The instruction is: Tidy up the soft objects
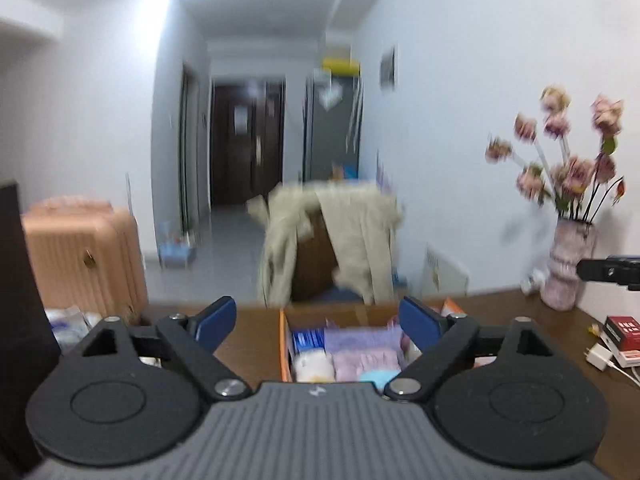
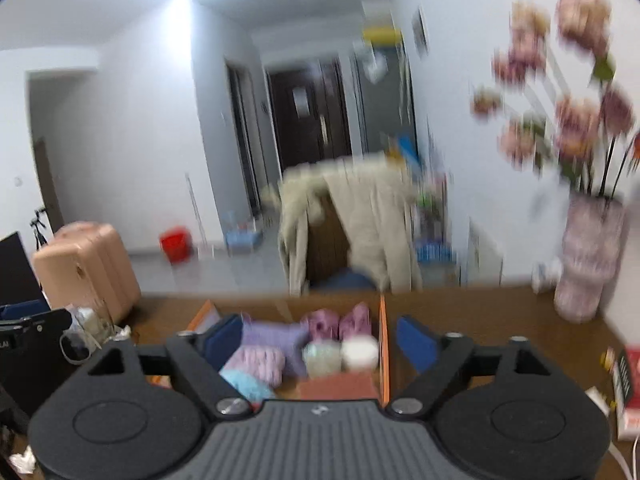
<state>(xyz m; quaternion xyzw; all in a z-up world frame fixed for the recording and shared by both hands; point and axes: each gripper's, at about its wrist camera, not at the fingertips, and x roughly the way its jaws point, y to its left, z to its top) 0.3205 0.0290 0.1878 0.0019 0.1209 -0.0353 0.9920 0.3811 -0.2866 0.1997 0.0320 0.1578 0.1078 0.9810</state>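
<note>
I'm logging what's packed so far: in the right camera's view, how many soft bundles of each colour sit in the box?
Purple bundles: 2
Pink bundles: 2
Whitish bundles: 2
Light blue bundle: 1
Total: 7 in the box, blur permitting.

Wooden table (image 2: 480, 320) bearing box (image 2: 382, 344), vase (image 2: 588, 264)

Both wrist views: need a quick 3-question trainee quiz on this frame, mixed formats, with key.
1. True or false: the left gripper is shut on a purple item.
2. The vase of flowers stands on: A) the floor B) the wooden table C) the pink suitcase.
3. Fill in: the soft items lie in a box with ___ walls.

Key: 1 false, both the left and the right gripper are open and empty. 2 B. 3 orange.
</note>
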